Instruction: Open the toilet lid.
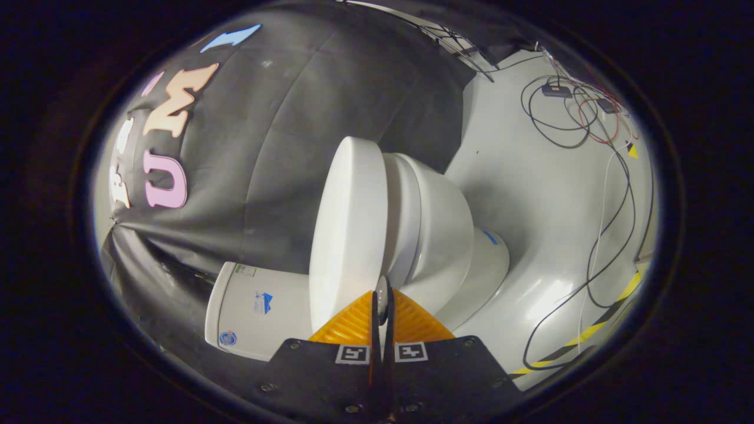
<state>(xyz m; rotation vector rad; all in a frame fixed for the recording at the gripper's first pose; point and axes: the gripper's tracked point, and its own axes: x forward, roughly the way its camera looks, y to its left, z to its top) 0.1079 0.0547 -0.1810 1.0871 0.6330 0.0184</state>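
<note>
Black cloth (283,153) formed the booth wall across the upper left and centre of the frame, and a pale grey floor (530,194) occupied the right side. The view was rolled, so the toilet (442,235) appeared tipped sideways at the centre of the frame.

Task object: the toilet lid (347,229), a white oval panel, stood at frame centre, lifted off the seat (403,218). A wedge-shaped gap separated the two near the top of the lid and narrowed toward the gripper. The white bowl lay to the right of the seat, with its base (486,277) resting on the floor. The cistern (259,312) sat at lower left, against the cloth, and carried small stickers on its face.

Gripper state: the gripper (383,303) occupied the bottom centre of the frame. Its two fingers were drawn almost together, with a narrow slit between them. The rim of the toilet lid sat in that slit, and both fingers (353,324) pressed on it, one on each face.

Loose cables (565,112) in black, red and white lay coiled on the floor at upper right, with long runs trailing down the right side. A yellow-and-black hazard tape strip (589,333) crossed the floor at lower right.
</note>
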